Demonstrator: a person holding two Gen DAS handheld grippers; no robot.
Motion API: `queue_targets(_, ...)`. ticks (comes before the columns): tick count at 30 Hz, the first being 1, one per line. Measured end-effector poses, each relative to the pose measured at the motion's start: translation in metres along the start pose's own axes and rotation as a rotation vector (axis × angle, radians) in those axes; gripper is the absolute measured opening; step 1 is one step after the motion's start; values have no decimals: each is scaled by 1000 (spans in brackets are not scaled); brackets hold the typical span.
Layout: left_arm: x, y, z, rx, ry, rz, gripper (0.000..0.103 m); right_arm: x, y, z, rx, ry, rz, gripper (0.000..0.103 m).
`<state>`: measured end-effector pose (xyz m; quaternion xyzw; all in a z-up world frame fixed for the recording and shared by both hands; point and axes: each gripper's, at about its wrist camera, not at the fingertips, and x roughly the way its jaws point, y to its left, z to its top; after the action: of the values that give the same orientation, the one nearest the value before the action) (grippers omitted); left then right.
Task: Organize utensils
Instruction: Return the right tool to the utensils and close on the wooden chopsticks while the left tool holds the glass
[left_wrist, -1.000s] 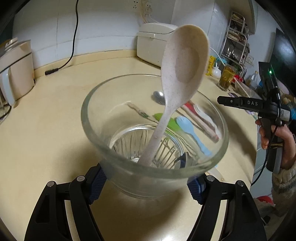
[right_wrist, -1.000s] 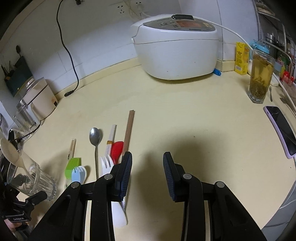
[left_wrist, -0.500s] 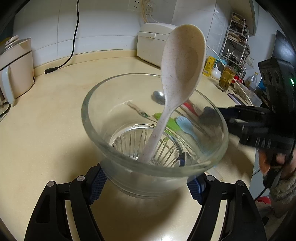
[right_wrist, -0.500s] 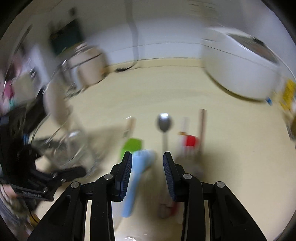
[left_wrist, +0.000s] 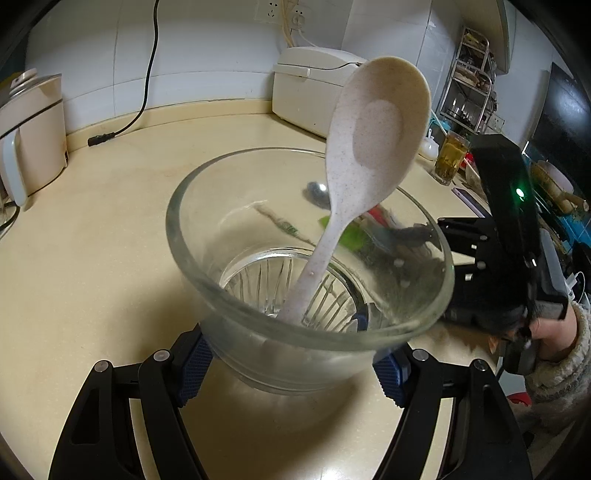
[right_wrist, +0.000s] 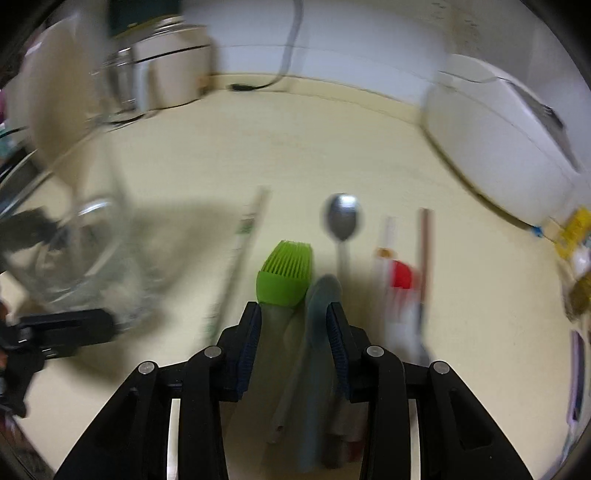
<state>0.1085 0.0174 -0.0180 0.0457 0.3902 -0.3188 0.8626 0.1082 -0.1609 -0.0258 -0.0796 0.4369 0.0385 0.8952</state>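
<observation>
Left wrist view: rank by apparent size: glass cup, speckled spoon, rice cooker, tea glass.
1. Glass cup, though it is nearest the lens
2. Speckled spoon, also close
3. Rice cooker, far back, likely bigger in reality
4. Tea glass

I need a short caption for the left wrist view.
Left hand-held gripper clamps a glass holding a speckled spoon on the counter.

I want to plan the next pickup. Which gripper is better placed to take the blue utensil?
Right. The right gripper hangs open over the blue utensil, while the left gripper is shut on the glass cup.
</observation>
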Motion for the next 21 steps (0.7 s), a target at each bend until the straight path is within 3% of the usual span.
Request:
queue_targets(3, 0, 0, 0, 0, 0, 0, 79, -12, -11, -1, 56, -34, 11, 36)
queue_targets(8, 0, 0, 0, 1, 1, 1, 79, -46, -12, 1, 84, -138, 136, 36)
queue_targets(12, 0, 1, 0, 0, 2, 1, 79, -44, -7, 2, 60, -121, 131, 36)
queue_targets(21, 1, 3, 0, -7, 5, -1, 79, -32, -6, 4, 83, -79, 211, 36)
